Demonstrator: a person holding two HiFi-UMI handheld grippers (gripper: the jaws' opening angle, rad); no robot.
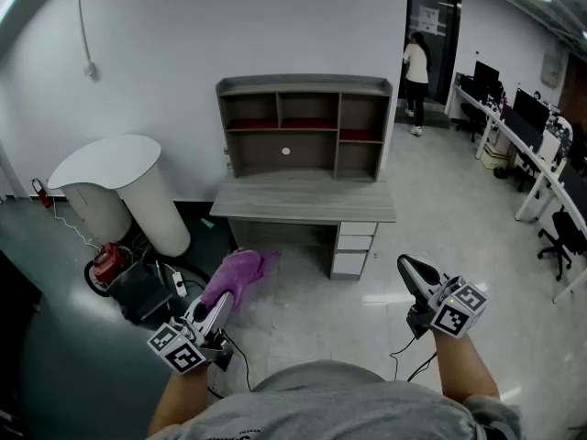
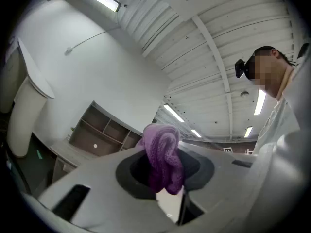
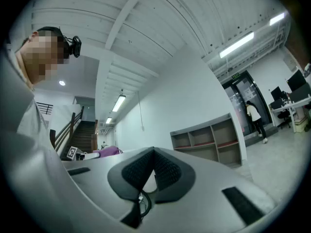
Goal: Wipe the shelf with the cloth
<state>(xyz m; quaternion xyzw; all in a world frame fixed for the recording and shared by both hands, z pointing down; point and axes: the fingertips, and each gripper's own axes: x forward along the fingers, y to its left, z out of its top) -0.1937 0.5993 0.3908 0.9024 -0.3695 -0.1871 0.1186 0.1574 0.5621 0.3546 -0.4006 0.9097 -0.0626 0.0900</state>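
Observation:
The grey shelf unit [image 1: 303, 125] stands on a grey desk [image 1: 303, 200] against the white wall, some way ahead of me. A purple cloth [image 1: 238, 273] hangs bunched from my left gripper [image 1: 220, 302], held low at the left, well short of the desk. In the left gripper view the cloth [image 2: 163, 157] sits pinched between the jaws, with the shelf [image 2: 99, 134] beyond at the left. My right gripper [image 1: 410, 271] is raised at the right, jaws together and empty. In the right gripper view its pads [image 3: 165, 171] meet at the tip, and the shelf [image 3: 209, 140] is far off.
A white round-topped table [image 1: 119, 177] leans at the left, with a red object [image 1: 107, 262] and cables on the floor beside it. Drawers [image 1: 353, 246] sit under the desk's right side. A person [image 1: 415, 71] stands at the doorway. Desks with monitors [image 1: 527, 122] line the right.

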